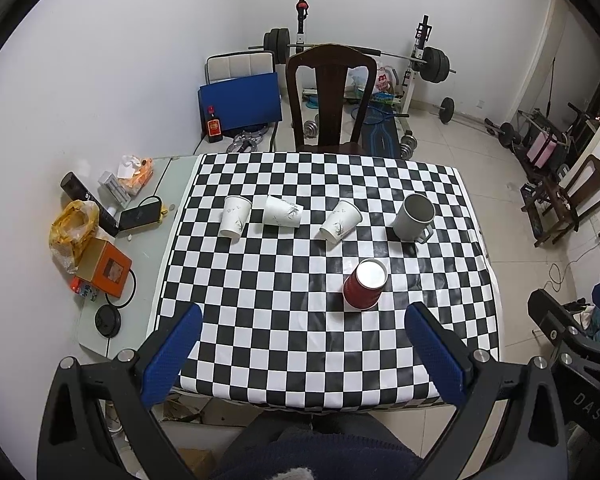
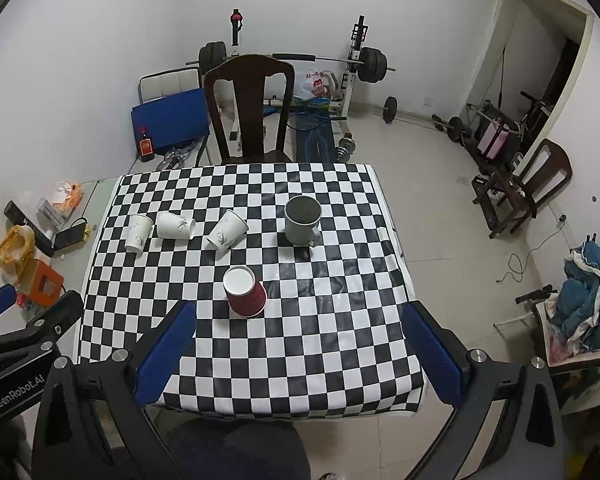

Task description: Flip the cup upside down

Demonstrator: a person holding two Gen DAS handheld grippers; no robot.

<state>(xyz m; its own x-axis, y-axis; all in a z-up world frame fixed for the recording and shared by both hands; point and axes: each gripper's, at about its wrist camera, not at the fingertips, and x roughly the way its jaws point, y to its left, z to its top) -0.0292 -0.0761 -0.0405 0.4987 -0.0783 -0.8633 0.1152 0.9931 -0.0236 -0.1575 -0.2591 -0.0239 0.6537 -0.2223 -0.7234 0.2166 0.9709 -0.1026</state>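
A red paper cup (image 1: 363, 285) (image 2: 245, 292) stands upside down on the checkered table, its white base up. A grey mug (image 1: 414, 216) (image 2: 302, 220) stands upright behind it to the right, mouth up. Three white paper cups sit in a row at the back left: one (image 1: 234, 217) (image 2: 139, 233) upside down, one (image 1: 282, 211) (image 2: 175, 225) lying on its side, one (image 1: 339, 221) (image 2: 227, 229) tilted. My left gripper (image 1: 302, 332) is open and empty above the table's near edge. My right gripper (image 2: 298, 330) is open and empty too, near the front edge.
The checkered cloth (image 1: 280, 344) covers the table. A cluttered side shelf (image 1: 100, 240) with boxes, a bag and a phone lies to the left. A dark wooden chair (image 1: 330, 100) stands behind the table, with a weight bench (image 1: 416, 60) beyond.
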